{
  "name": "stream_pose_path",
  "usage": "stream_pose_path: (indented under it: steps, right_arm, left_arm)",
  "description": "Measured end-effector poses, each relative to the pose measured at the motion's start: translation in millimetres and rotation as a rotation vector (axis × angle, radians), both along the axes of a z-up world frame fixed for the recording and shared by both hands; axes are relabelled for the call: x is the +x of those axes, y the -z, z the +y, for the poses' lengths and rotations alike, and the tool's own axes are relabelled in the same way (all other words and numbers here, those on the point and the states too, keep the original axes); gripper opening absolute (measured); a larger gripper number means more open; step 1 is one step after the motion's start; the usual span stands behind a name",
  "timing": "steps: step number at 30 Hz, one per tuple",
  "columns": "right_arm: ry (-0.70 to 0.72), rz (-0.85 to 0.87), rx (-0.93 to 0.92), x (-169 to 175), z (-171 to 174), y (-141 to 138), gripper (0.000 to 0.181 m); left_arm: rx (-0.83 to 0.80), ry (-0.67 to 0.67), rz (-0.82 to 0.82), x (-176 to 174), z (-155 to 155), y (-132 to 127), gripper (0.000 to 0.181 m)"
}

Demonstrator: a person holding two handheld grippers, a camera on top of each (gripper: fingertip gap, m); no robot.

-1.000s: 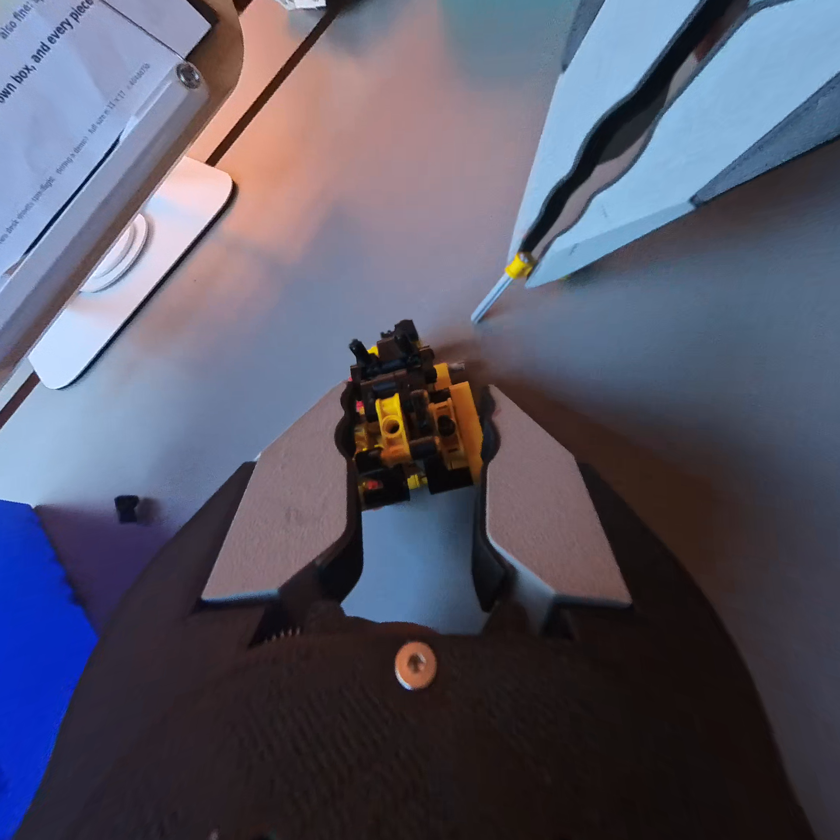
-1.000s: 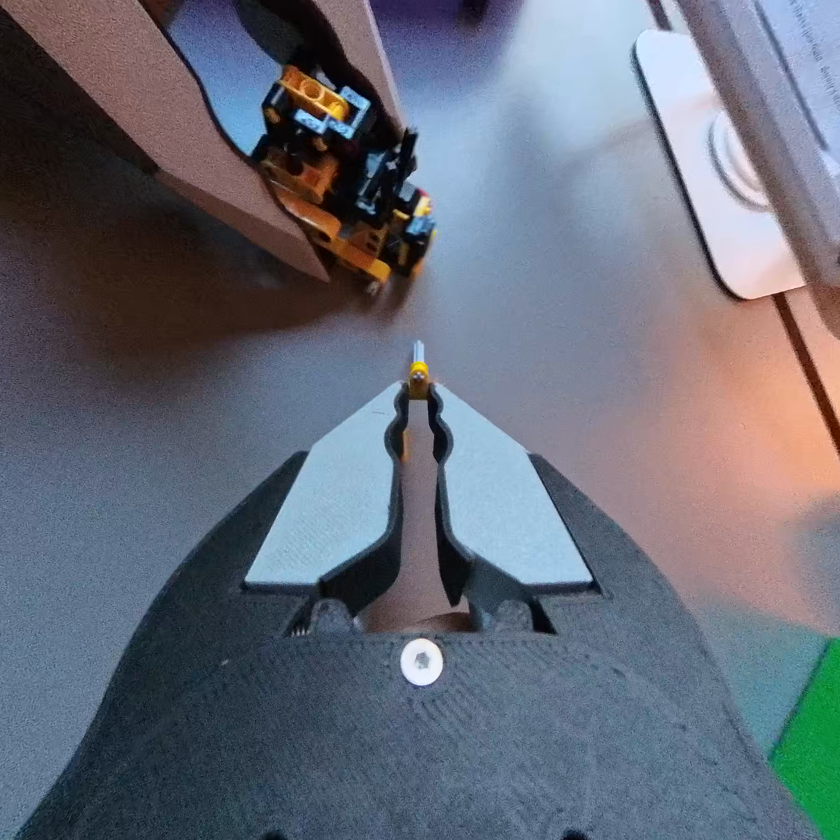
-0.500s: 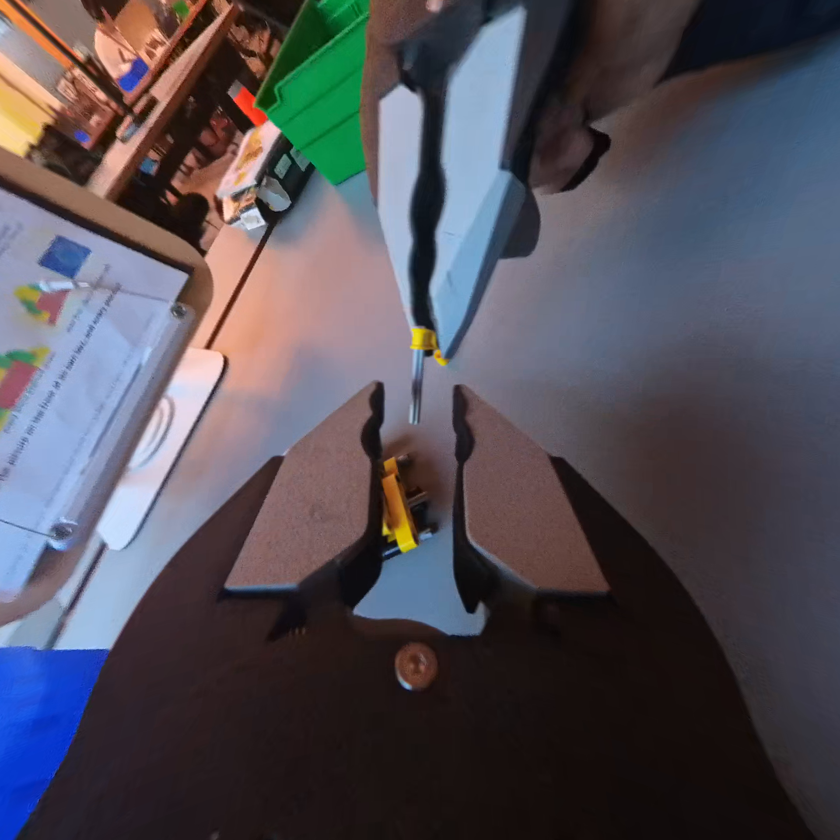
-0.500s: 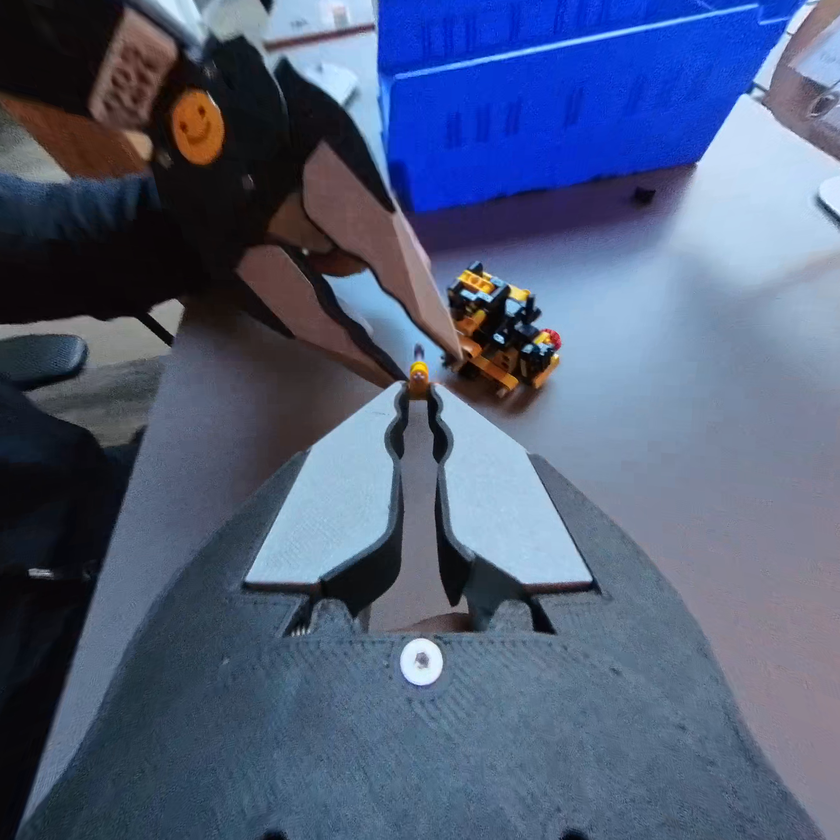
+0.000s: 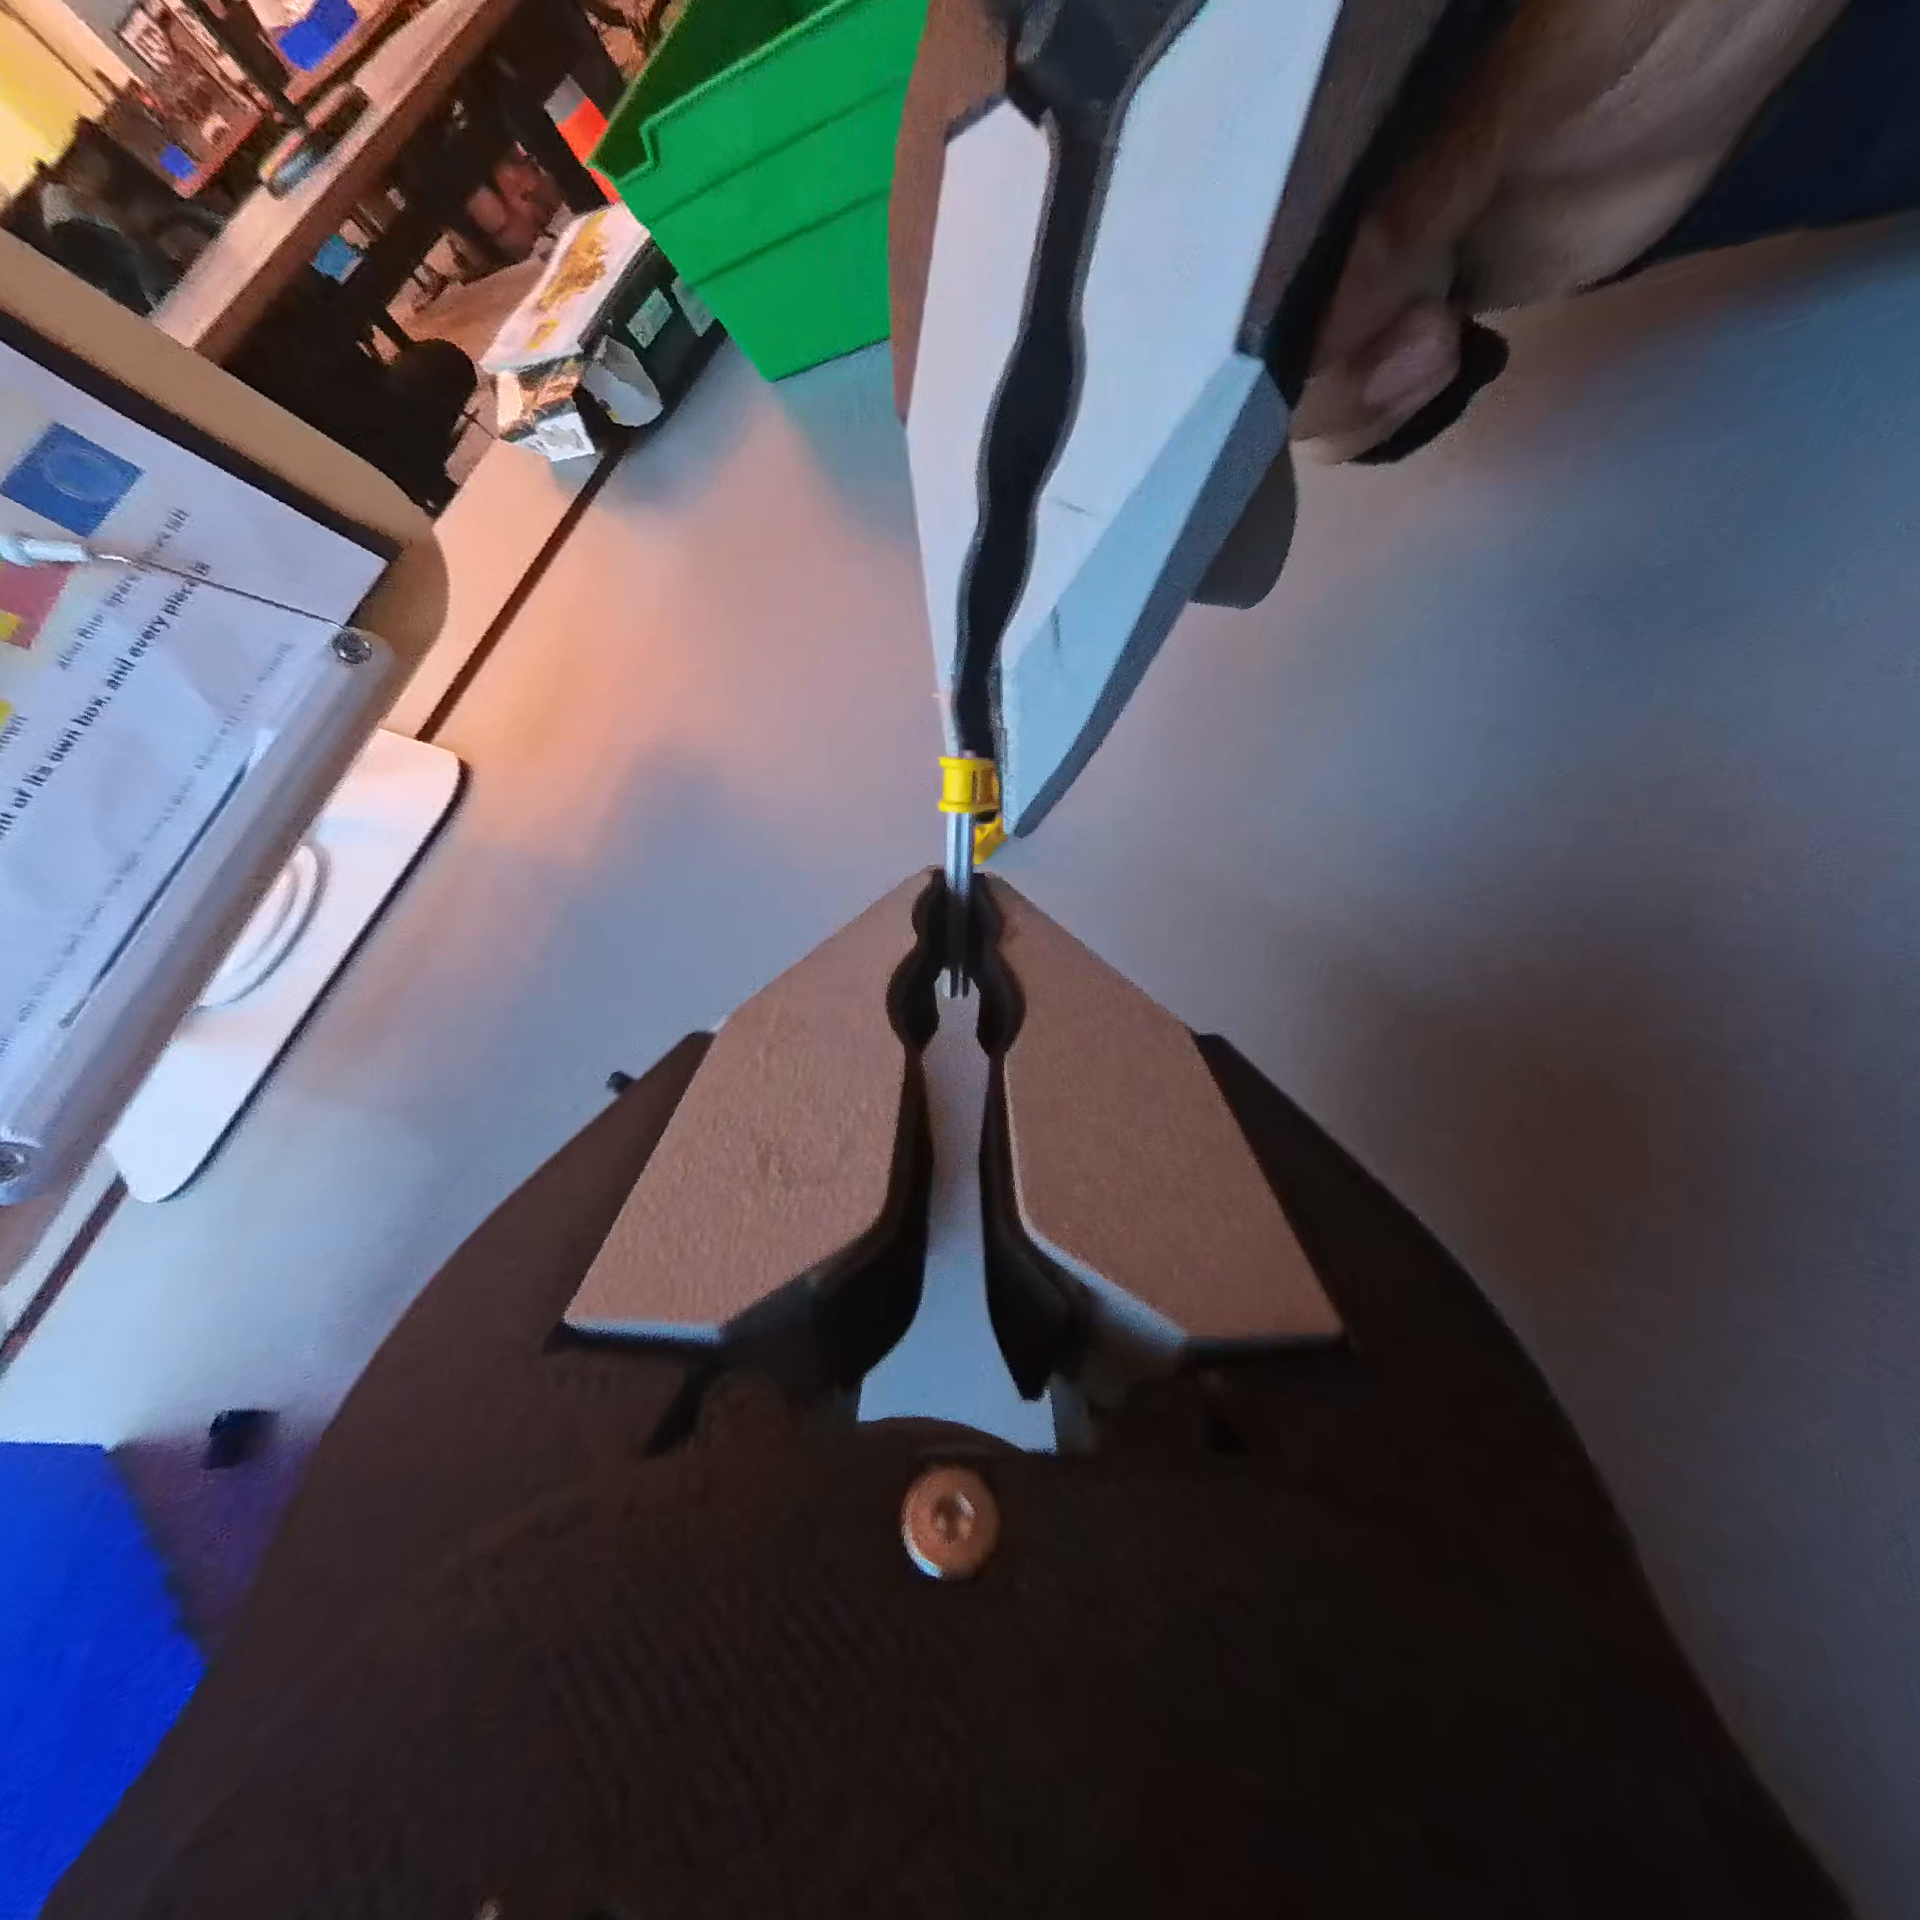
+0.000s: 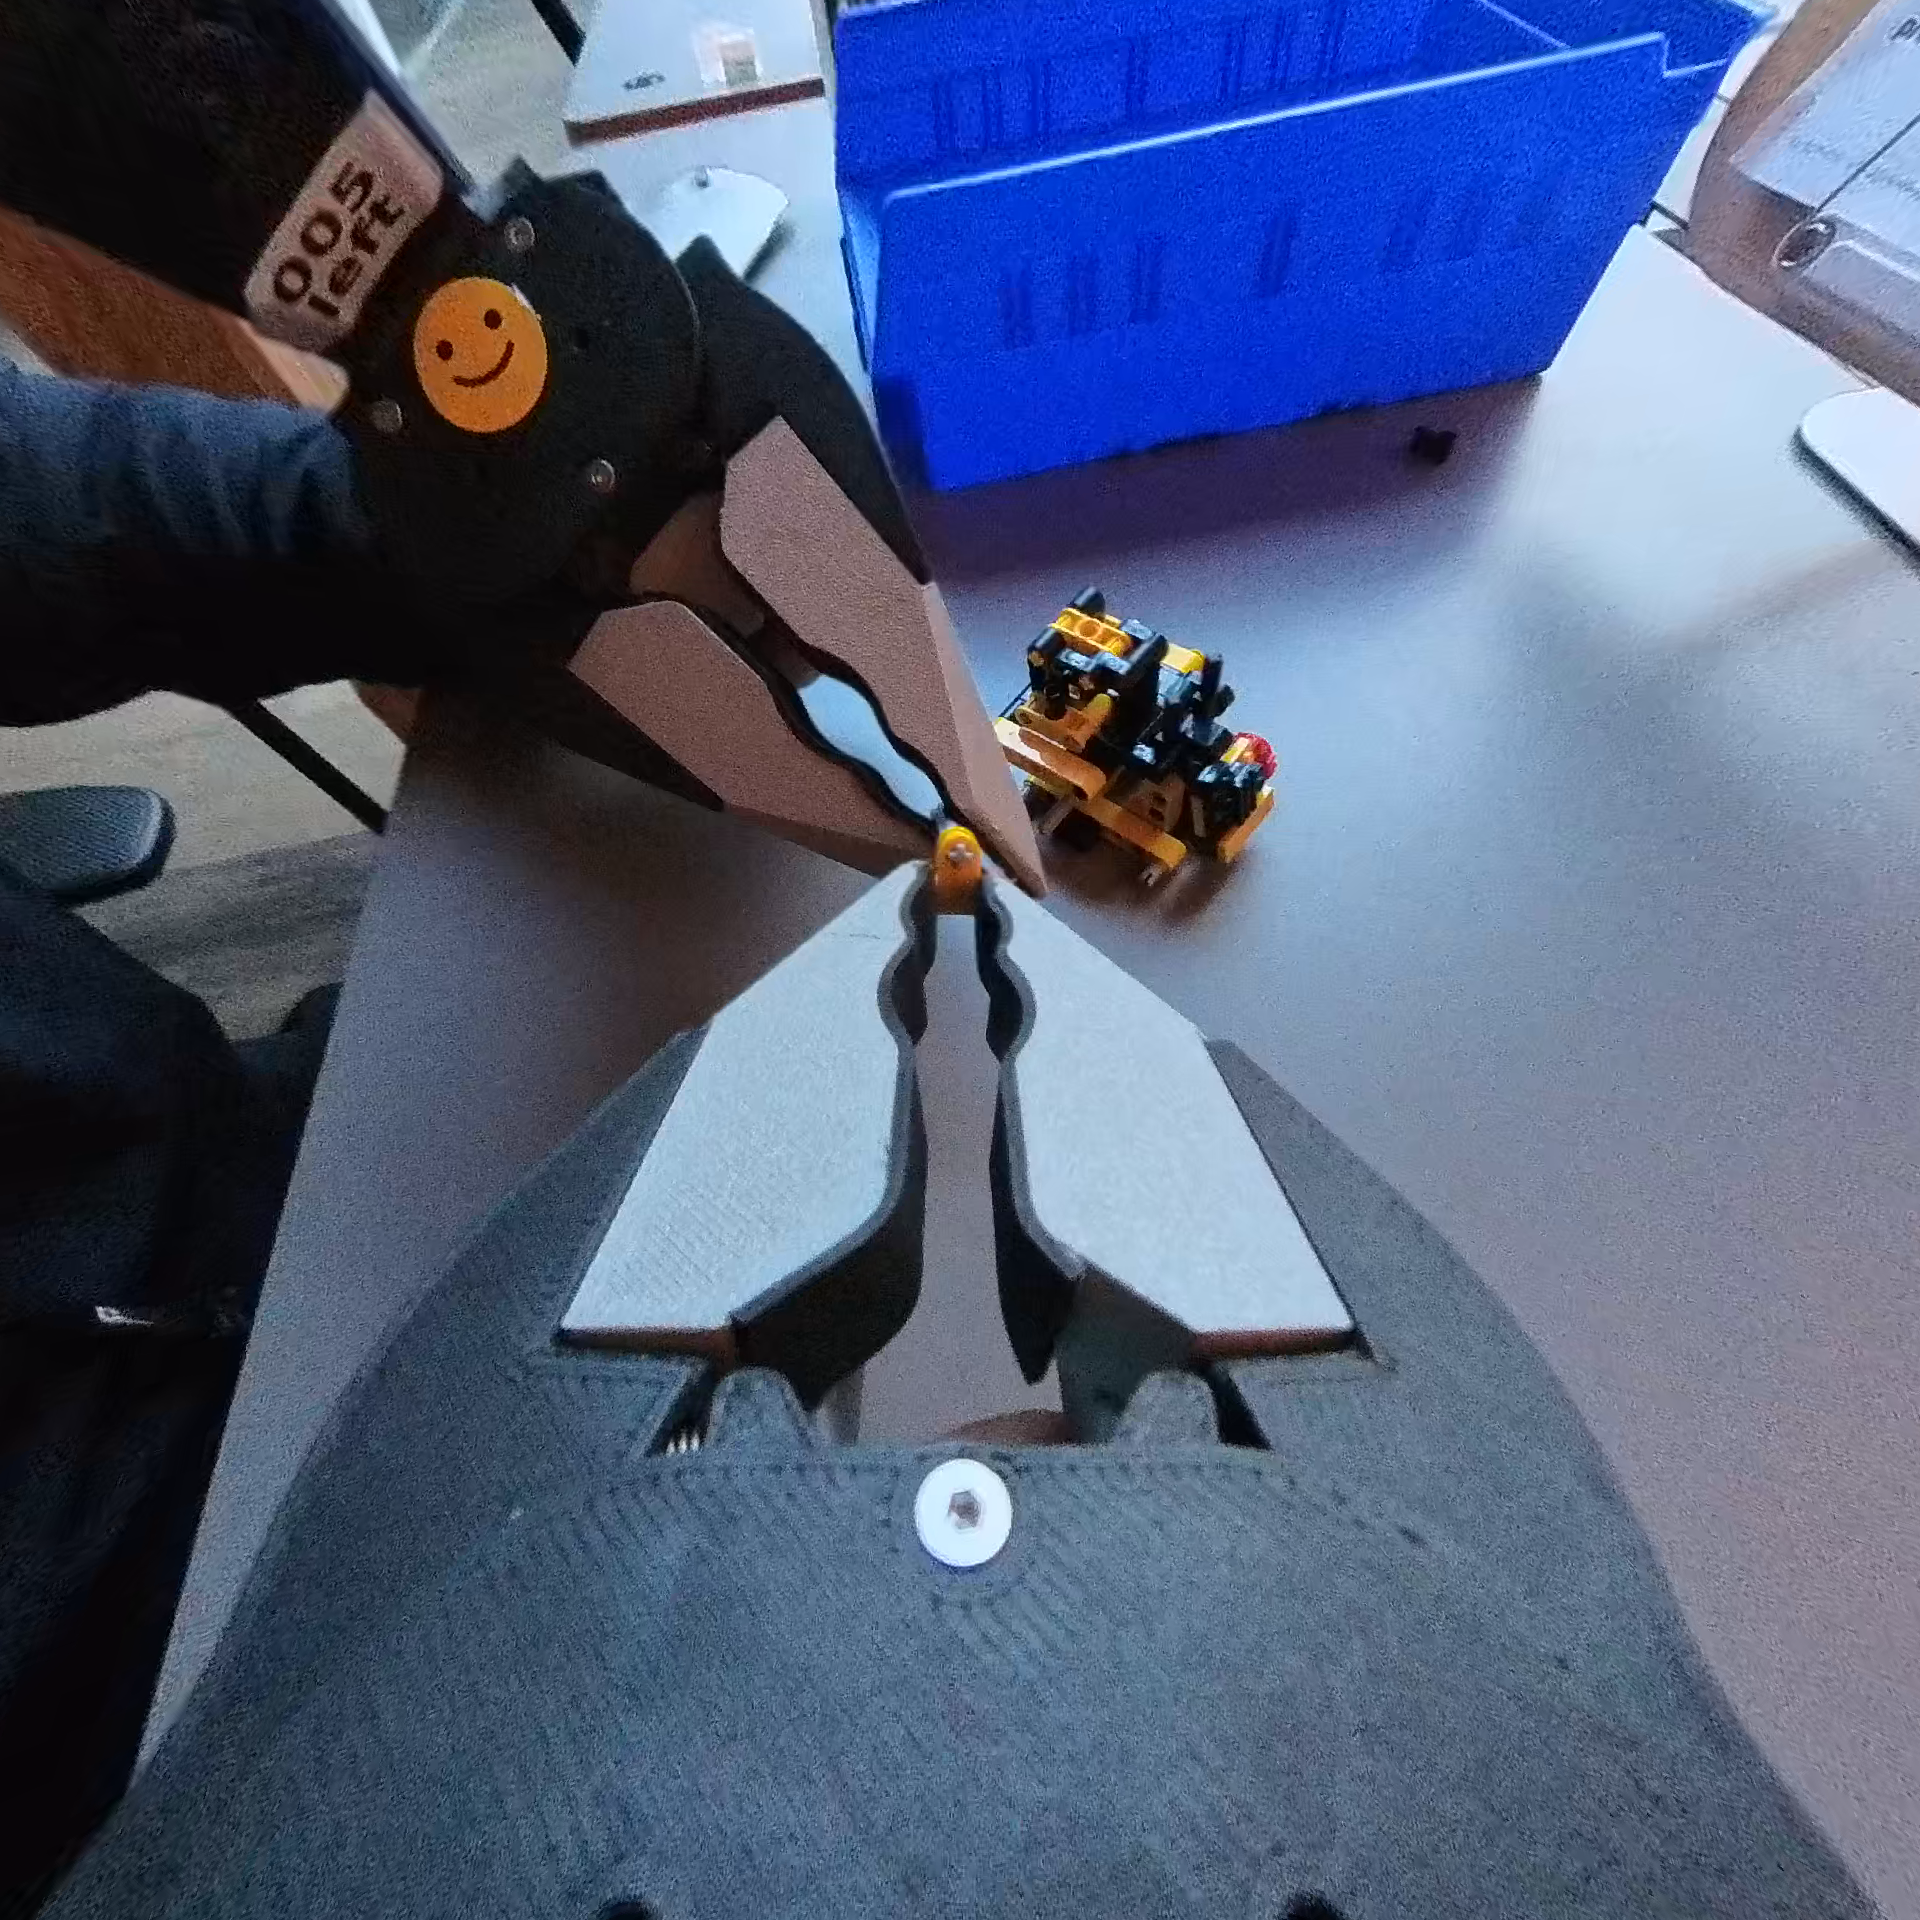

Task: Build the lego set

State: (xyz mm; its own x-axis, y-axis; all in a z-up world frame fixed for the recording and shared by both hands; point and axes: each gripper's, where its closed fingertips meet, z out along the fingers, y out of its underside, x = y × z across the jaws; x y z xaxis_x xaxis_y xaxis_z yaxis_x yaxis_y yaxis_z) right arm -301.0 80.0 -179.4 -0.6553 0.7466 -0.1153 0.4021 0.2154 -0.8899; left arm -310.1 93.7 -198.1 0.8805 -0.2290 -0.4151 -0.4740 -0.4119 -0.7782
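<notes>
My right gripper (image 6: 956, 902) is shut on a small yellow bush (image 6: 956, 868) with a thin grey axle through it. My left gripper (image 5: 961, 899) is shut on the free end of that grey axle (image 5: 961, 883), tip to tip with the right gripper (image 5: 982, 769), both held above the table. The yellow bush (image 5: 961, 784) sits just beyond my left fingertips. The left gripper also shows in the right wrist view (image 6: 935, 821). The yellow and black lego vehicle (image 6: 1138, 753) stands alone on the dark table behind the grippers.
A blue bin (image 6: 1195, 239) stands behind the vehicle, with a small black piece (image 6: 1429, 445) near it. A green bin (image 5: 769, 177) is at the far table end. A stand with printed instruction sheets (image 5: 135, 748) is at the left. My two grippers' fingertips are within a few centimetres of each other.
My left gripper let go of the lego vehicle, rose off the table and closed on the axle that the right gripper holds. The vehicle stays on the table.
</notes>
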Motion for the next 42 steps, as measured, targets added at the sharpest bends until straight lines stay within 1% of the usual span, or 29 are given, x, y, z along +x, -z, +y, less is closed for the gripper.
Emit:
stream_pose_path:
  steps: [2,3,4,5,6,7,9,10,14,15,20,24,27,29,31,32,34,37,42]
  right_arm:
    - [0.003,0.058,0.096,2.9,0.4,-3.7,0.004]
    - [-0.007,0.119,0.156,5.8,-1.4,-9.1,0.004]
    - [-0.022,0.178,0.171,9.9,-4.5,-18.5,0.004]
    - [-0.031,0.194,0.093,13.4,-7.7,-31.1,0.003]
    - [-0.028,0.161,-0.052,14.1,-8.8,-42.1,0.003]
    - [-0.012,0.111,-0.197,11.2,-7.1,-46.3,0.003]
    - [0.023,0.030,-0.412,4.5,-2.7,-44.3,0.004]
    - [0.032,0.009,-0.461,3.1,-1.5,-44.5,0.004]
    - [0.081,0.010,-0.529,-0.4,1.8,-51.7,0.003]
    - [0.085,0.010,-0.548,-0.9,2.9,-53.0,0.003]
    - [0.111,0.082,-0.554,-1.3,4.9,-65.7,0.002]
    - [0.145,0.130,-0.558,-4.5,7.7,-73.3,0.002]
    - [0.174,0.173,-0.591,-8.3,10.8,-83.5,0.002]
    - [0.218,0.227,-0.607,-14.2,17.7,-94.0,0.002]
    - [0.272,0.271,-0.644,-21.4,27.9,-103.1,0.002]
    - [0.299,0.291,-0.651,-24.8,33.0,-106.2,0.002]
    - [0.342,0.310,-0.689,-32.4,38.5,-108.8,0.001]
    - [0.381,0.342,-0.727,-41.3,38.3,-112.5,0.002]
    - [0.402,0.380,-0.790,-45.2,35.7,-119.6,0.002]
  left_arm:
    - [-0.008,0.010,-0.055,4.5,-0.1,-1.8,0.000]
    - [-0.009,0.035,-0.142,10.1,-1.6,-5.1,0.000]
    - [-0.003,0.075,-0.266,17.7,-4.0,-11.5,0.000]
    - [0.026,0.122,-0.394,26.2,-5.8,-22.3,0.000]
    - [0.075,0.145,-0.472,30.3,-5.8,-34.7,0.000]
    - [0.112,0.126,-0.440,27.4,-3.7,-40.0,0.000]
    - [0.158,0.032,-0.206,12.4,0.6,-38.2,0.000]
    - [0.176,0.008,-0.148,9.7,1.3,-38.3,0.000]
    - [0.224,-0.024,-0.110,6.5,2.9,-45.6,0.000]
    - [0.226,-0.032,-0.125,7.0,3.5,-45.8,0.000]
    - [0.266,-0.012,-0.335,12.1,5.0,-58.1,0.000]
    - [0.291,-0.015,-0.438,12.0,7.3,-64.9,0.000]
    - [0.343,-0.038,-0.533,11.0,10.2,-74.3,0.000]
    - [0.408,-0.073,-0.666,7.9,17.6,-85.2,0.000]
    - [0.479,-0.109,-0.843,4.6,28.4,-96.2,0.000]
    - [0.497,-0.119,-0.881,1.7,33.4,-99.8,0.000]
    - [0.536,-0.143,-0.931,-5.4,39.3,-103.5,0.000]
    - [0.601,-0.185,-1.025,-13.2,39.2,-107.4,0.000]
    - [0.671,-0.211,-1.066,-15.9,36.0,-115.4,0.000]
